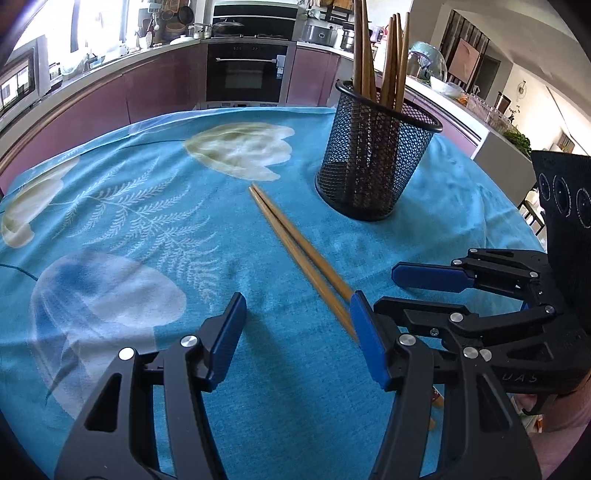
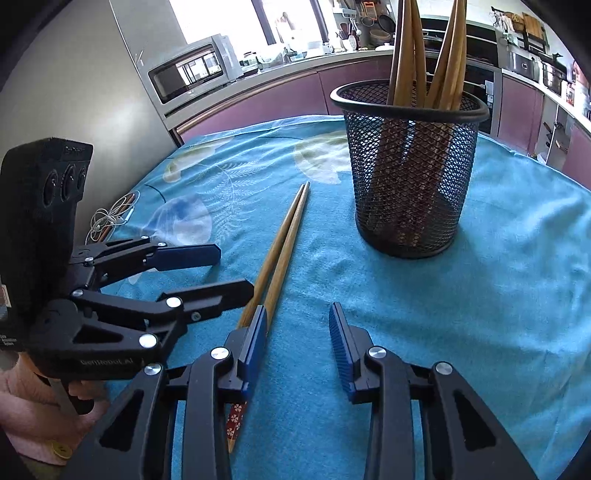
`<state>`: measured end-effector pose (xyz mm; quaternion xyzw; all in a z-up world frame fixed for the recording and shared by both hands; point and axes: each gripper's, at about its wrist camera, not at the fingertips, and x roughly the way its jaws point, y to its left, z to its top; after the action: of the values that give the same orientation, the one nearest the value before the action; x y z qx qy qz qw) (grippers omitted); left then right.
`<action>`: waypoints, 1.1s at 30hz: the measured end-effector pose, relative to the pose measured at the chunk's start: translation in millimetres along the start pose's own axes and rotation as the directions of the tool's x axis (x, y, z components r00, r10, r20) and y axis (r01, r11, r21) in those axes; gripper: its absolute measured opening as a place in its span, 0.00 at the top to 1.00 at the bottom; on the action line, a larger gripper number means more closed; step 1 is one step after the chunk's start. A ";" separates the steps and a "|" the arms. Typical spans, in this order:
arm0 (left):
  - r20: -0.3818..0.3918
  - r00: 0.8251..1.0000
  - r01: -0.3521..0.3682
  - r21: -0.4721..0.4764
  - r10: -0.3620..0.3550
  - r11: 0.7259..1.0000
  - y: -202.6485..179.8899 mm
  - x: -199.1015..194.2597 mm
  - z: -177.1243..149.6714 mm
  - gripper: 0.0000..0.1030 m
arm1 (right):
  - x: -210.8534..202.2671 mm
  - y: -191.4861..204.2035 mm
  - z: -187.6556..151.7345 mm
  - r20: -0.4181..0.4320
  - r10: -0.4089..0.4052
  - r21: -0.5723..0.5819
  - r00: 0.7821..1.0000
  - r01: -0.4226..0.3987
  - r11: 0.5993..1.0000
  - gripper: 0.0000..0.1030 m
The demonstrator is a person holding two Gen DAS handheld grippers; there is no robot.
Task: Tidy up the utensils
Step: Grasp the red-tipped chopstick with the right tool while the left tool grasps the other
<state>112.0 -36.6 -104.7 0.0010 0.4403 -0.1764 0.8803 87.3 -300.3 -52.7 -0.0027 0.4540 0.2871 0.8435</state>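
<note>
Both grippers' jaws gape empty, flanking the chopsticks (image 2: 284, 236) on the tablecloth (image 2: 480, 295).

Both pictures are bright with daylight. It comes in through the window (image 2: 236, 22) at the back, which is so bright it looks all white. The blue cloth (image 1: 110, 229) is well lit, and soft dark shadows lie under the left gripper (image 1: 297, 314) and beside the basket (image 2: 410, 173). Small shiny spots glow on the metal bolts. In the left view the loose chopsticks (image 1: 295, 251) look a bit smeared near their close end. Both pictures are round, with black corners. Straight things bend near the edges, like the counter (image 1: 92, 77). Things far back look small and a little fuzzy.
</note>
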 end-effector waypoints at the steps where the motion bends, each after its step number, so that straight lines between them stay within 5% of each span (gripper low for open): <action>1: -0.003 1.000 -0.005 0.005 0.005 1.000 -0.9 1.5 -0.5 0.44 | -0.8 -1.5 -0.1 0.001 -0.001 0.003 1.000 0.001 1.000 0.68; 6: -0.005 1.000 -0.030 0.026 0.030 0.999 -4.9 4.3 -0.8 0.47 | -2.6 -8.0 1.5 0.010 -0.004 0.022 1.000 0.004 1.000 0.68; 18: -0.010 1.000 -0.005 0.033 0.006 0.999 -4.7 -1.7 -5.3 0.75 | 12.5 7.7 22.4 0.019 -0.002 -0.034 1.000 0.002 0.999 0.69; 33: -0.010 1.000 0.004 0.020 -0.003 1.000 0.8 -7.6 -11.8 0.76 | 41.7 20.1 38.7 -0.009 -0.072 -0.097 0.997 0.071 0.993 0.77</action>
<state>98.9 -31.7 -106.1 0.0098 0.4431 -0.1823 0.8777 124.7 -253.2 -56.8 -0.0615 0.4446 0.2783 0.8492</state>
